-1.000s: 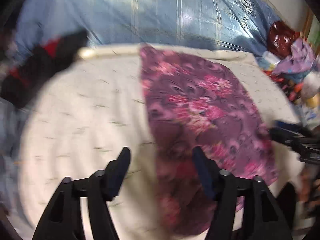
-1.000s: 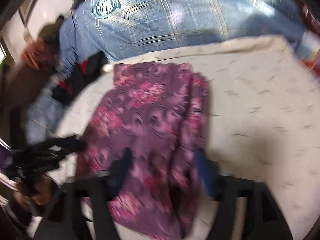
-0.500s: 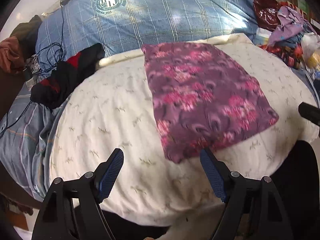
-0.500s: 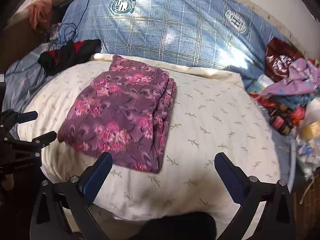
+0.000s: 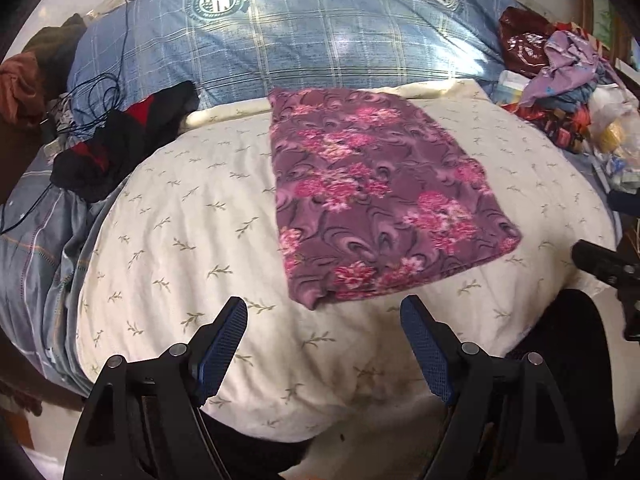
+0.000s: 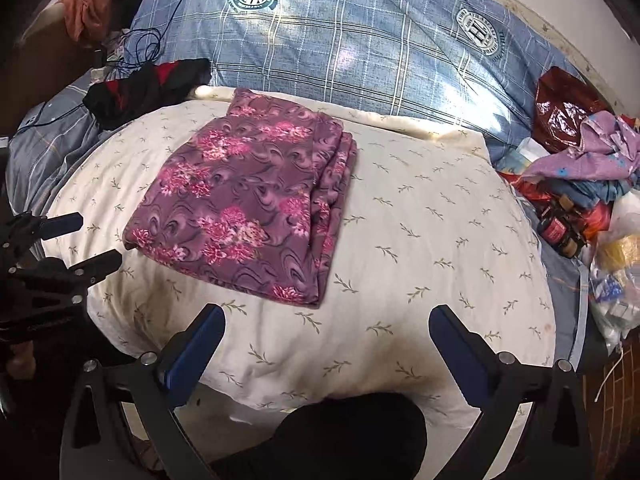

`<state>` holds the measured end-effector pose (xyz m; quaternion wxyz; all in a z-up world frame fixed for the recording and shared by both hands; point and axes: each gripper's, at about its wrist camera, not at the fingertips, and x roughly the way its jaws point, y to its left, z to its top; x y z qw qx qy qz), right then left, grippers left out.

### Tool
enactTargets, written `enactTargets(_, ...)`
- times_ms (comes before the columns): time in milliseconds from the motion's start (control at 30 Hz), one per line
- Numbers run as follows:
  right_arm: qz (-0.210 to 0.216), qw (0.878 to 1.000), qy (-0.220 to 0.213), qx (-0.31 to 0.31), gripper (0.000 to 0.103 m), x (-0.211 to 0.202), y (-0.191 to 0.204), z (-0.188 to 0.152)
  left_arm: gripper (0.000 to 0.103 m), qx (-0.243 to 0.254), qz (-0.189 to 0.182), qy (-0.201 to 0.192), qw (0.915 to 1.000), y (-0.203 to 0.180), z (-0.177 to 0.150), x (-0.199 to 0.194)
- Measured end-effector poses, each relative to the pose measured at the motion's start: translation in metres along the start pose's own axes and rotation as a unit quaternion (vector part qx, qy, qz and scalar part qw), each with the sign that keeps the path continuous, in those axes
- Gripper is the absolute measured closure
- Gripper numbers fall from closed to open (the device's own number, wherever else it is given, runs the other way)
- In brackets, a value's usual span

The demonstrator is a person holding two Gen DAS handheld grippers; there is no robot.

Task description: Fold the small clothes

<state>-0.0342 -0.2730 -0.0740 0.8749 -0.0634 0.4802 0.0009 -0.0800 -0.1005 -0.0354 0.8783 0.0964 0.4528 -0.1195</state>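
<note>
Folded purple garment on cream cushion (claws apart, empty)

A cream leaf-print cushion lies against a blue checked quilt, with a black-and-red garment and dark cables at its far left corner and a heap of clothes and bags to its right.

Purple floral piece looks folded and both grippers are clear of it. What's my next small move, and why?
Probably reach the right gripper toward the clothes pile at the right for another piece: the purple floral garment lies folded flat on the cream cushion, and both the right and left gripper are open, empty.
</note>
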Motion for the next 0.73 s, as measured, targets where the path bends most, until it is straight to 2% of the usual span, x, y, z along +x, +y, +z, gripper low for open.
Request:
enactTargets(400,0.0,1.0,0.006,0.022,0.0,0.001,-0.009,-0.002,0.024,0.024,-0.02,-0.019,0.9993,-0.012,0.004,-0.017)
enactTargets(733,0.002,0.999,0.009,0.039,0.0,0.004,-0.024,-0.004,0.024,0.026,-0.015,-0.032,0.999,-0.016,0.012,-0.022)
